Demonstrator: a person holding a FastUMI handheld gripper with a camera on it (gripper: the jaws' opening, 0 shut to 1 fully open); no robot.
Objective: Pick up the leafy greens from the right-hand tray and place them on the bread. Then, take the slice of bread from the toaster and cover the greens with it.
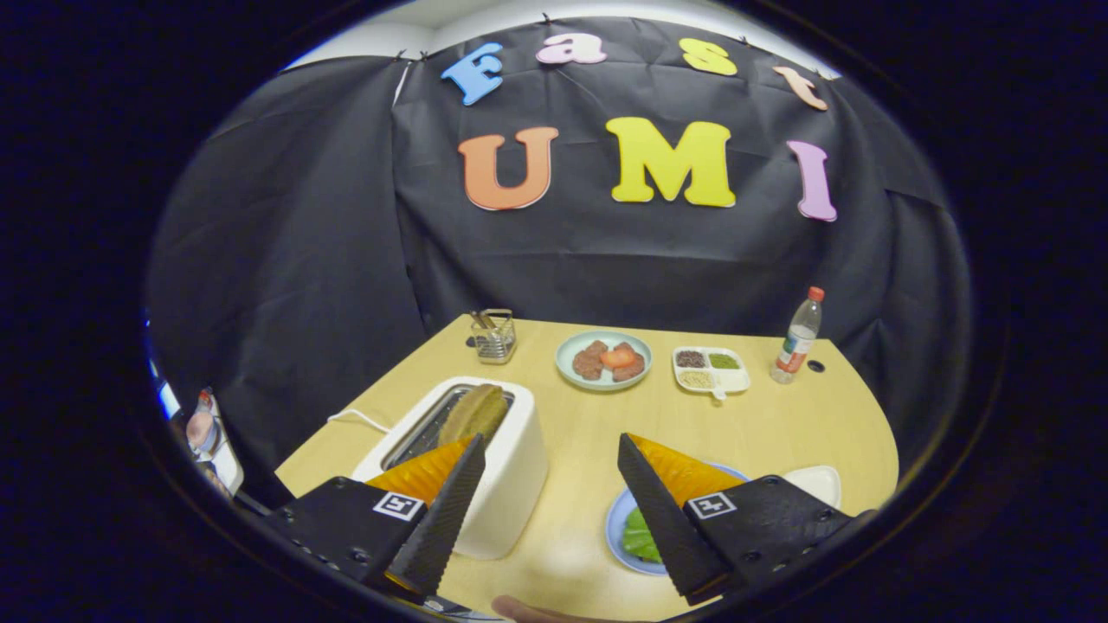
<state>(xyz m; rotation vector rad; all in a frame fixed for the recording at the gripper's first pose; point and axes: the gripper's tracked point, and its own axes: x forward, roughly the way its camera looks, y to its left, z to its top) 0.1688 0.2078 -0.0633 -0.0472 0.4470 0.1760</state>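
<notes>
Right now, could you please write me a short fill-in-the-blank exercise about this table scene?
1. The slice of bread stands in the slot of the white ____.
2. The hand-held gripper has its fingers ____, holding nothing.
3. The leafy greens lie on a ____ plate.
4. The plastic bottle has a ____ cap.

Missing words: toaster; open; blue; red

White toaster (502,467); brown bread slice (474,414); green leafy greens (639,535) on blue plate (616,529); pale wood tabletop (779,424); red-capped bottle (800,336).
</notes>
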